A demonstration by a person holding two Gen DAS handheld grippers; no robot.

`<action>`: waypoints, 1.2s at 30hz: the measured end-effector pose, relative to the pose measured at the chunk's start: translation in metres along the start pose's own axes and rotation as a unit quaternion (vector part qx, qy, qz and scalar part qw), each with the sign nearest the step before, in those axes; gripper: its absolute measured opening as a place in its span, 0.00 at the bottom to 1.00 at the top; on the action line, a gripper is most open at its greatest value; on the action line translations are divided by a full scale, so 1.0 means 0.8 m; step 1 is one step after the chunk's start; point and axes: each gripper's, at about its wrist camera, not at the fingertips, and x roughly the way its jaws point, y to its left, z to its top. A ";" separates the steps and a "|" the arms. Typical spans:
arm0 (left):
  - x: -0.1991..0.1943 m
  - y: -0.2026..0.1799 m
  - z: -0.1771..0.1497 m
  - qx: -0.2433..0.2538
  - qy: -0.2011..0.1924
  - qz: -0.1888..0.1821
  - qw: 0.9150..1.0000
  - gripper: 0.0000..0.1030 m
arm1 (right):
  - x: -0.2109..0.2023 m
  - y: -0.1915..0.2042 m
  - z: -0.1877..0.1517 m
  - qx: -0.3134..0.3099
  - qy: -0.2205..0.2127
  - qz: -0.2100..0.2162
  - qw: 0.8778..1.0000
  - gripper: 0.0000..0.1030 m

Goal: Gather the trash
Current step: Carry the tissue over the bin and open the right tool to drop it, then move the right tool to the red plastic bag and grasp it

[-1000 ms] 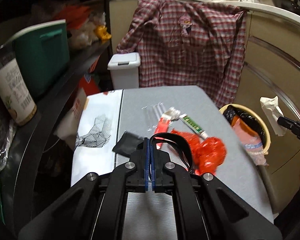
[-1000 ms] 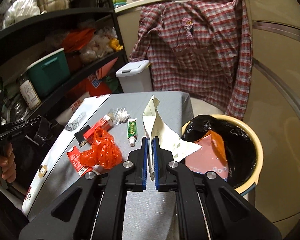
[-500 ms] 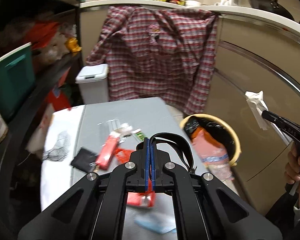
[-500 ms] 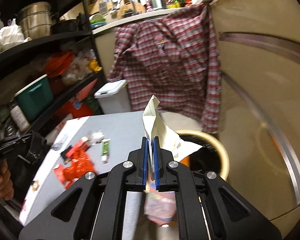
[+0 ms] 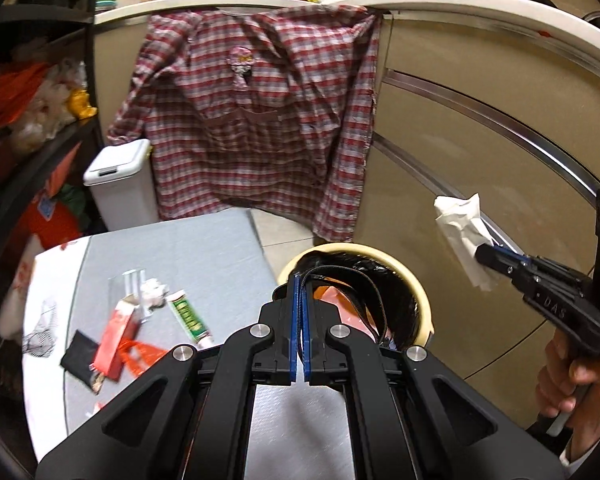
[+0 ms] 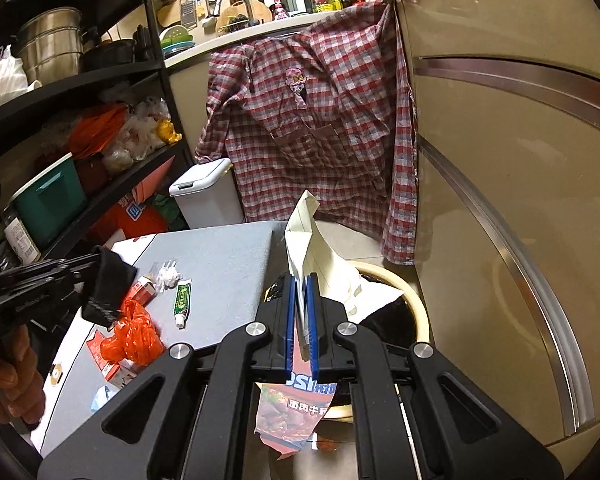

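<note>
My left gripper (image 5: 299, 280) is shut on a black zippered pouch (image 5: 374, 300), held just in front of the cream bin (image 5: 418, 290) with its black liner. In the right wrist view that pouch (image 6: 108, 292) hangs from the left gripper (image 6: 94, 266) over the table's trash. My right gripper (image 6: 300, 280) is shut on a folded lined paper (image 6: 312, 248) above the bin (image 6: 414, 304); in the left wrist view the right gripper (image 5: 482, 254) and its paper (image 5: 460, 228) hang right of the bin. A red plastic bag (image 6: 132, 332), toothpaste tube (image 6: 182, 300), red box (image 5: 114, 340) and crumpled tissue (image 6: 168, 276) lie on the grey table (image 5: 204, 248).
A snack wrapper (image 6: 296, 412) hangs over the bin's near rim. A white lidded bin (image 5: 118, 184) and a plaid shirt (image 5: 252, 120) stand behind the table. A black shelf rack (image 6: 80, 80) full of goods lines the left; beige cabinet fronts (image 6: 500, 200) curve along the right.
My left gripper has swung right with the black pouch, from over the table to the bin. My right gripper has carried the paper a little right and up, over the bin.
</note>
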 end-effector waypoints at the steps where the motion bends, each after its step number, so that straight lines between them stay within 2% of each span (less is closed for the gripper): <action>1: 0.005 -0.005 0.003 0.000 0.004 0.003 1.000 0.01 | 0.002 -0.001 0.000 0.002 0.001 0.001 1.000 0.06; 13: 0.077 -0.034 0.019 0.011 0.029 -0.012 0.999 0.01 | 0.042 -0.013 0.006 0.015 0.022 0.009 1.000 0.07; 18: 0.105 -0.040 0.024 0.011 0.044 -0.020 0.999 0.02 | 0.054 -0.015 0.006 0.018 0.029 0.007 0.999 0.12; 19: 0.112 -0.042 0.025 0.010 0.049 -0.020 0.999 0.04 | 0.056 -0.016 0.006 0.019 0.029 0.006 0.999 0.13; 20: 0.116 -0.043 0.026 0.009 0.053 -0.021 0.998 0.10 | 0.057 -0.017 0.005 0.020 0.028 0.004 0.999 0.21; 21: 0.121 -0.043 0.027 0.006 0.057 -0.022 0.998 0.18 | 0.058 -0.019 0.006 0.022 0.027 0.001 0.999 0.33; 23: 0.125 -0.042 0.028 0.002 0.058 -0.023 0.998 0.23 | 0.059 -0.023 0.006 0.028 0.026 -0.003 0.999 0.41; 36: 0.129 -0.046 0.020 0.011 0.071 -0.041 0.997 0.24 | 0.061 -0.029 0.009 0.041 0.023 0.001 0.999 0.41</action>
